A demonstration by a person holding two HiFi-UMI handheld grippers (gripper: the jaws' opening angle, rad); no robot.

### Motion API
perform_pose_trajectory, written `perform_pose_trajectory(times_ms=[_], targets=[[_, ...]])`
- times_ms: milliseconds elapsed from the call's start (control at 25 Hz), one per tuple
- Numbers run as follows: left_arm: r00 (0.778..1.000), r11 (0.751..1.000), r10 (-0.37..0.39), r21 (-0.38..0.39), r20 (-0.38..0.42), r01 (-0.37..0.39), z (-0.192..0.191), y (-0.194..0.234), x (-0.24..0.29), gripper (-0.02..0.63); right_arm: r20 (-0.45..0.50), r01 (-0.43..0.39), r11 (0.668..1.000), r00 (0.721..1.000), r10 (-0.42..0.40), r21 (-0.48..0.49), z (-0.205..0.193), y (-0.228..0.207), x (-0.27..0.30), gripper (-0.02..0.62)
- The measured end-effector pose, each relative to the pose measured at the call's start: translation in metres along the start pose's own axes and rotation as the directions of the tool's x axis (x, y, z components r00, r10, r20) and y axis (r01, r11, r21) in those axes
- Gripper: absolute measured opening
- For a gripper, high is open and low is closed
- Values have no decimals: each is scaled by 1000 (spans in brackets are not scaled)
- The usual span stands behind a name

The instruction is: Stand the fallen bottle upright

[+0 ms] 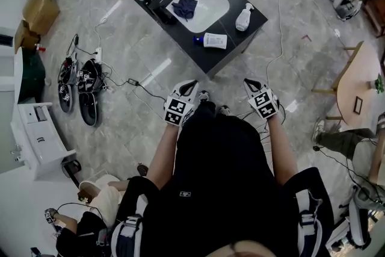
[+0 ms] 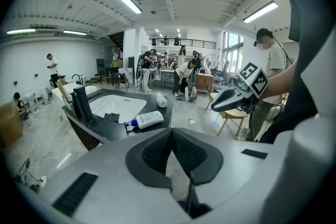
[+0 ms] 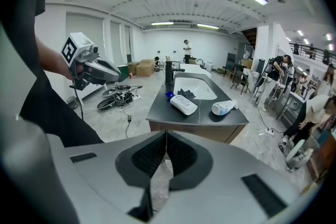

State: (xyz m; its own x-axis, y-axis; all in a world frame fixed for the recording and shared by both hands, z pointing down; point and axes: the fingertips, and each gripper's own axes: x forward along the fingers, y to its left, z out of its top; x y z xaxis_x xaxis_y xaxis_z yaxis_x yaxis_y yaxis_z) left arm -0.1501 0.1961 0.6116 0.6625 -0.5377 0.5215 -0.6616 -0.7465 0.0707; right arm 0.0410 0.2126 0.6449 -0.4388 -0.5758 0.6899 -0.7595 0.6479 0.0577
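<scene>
A dark counter (image 1: 240,30) with a white sink (image 1: 207,6) stands ahead of me. Two bottles lie on their sides on it: a white bottle with a blue cap (image 1: 212,40) near the front edge, and a white spray bottle (image 1: 243,17) at the right end. Both show in the left gripper view (image 2: 148,120) (image 2: 161,102) and in the right gripper view (image 3: 184,105) (image 3: 223,107). My left gripper (image 1: 191,86) (image 2: 171,131) and right gripper (image 1: 249,82) (image 3: 166,134) hang shut and empty close to my body, well short of the counter.
A black faucet (image 1: 161,6) and a dark cloth (image 1: 184,6) sit at the sink. Cables and black gear (image 1: 81,84) lie on the floor to the left, near a cardboard box (image 1: 39,12). A wooden table (image 1: 361,84) stands right, with people around.
</scene>
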Motion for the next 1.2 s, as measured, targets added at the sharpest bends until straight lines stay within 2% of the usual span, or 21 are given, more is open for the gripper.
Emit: perform_pose_trajectory(times_ms=[520, 1200], targets=[[1000, 1000, 10, -19, -16, -11, -2, -1, 4, 14, -34, -39, 999, 999, 39, -8, -7, -2, 3, 61], [999, 998, -45, -36, -22, 44, 16, 49, 37, 14, -63, -70, 997, 996, 69, -20, 25, -18, 53, 61]])
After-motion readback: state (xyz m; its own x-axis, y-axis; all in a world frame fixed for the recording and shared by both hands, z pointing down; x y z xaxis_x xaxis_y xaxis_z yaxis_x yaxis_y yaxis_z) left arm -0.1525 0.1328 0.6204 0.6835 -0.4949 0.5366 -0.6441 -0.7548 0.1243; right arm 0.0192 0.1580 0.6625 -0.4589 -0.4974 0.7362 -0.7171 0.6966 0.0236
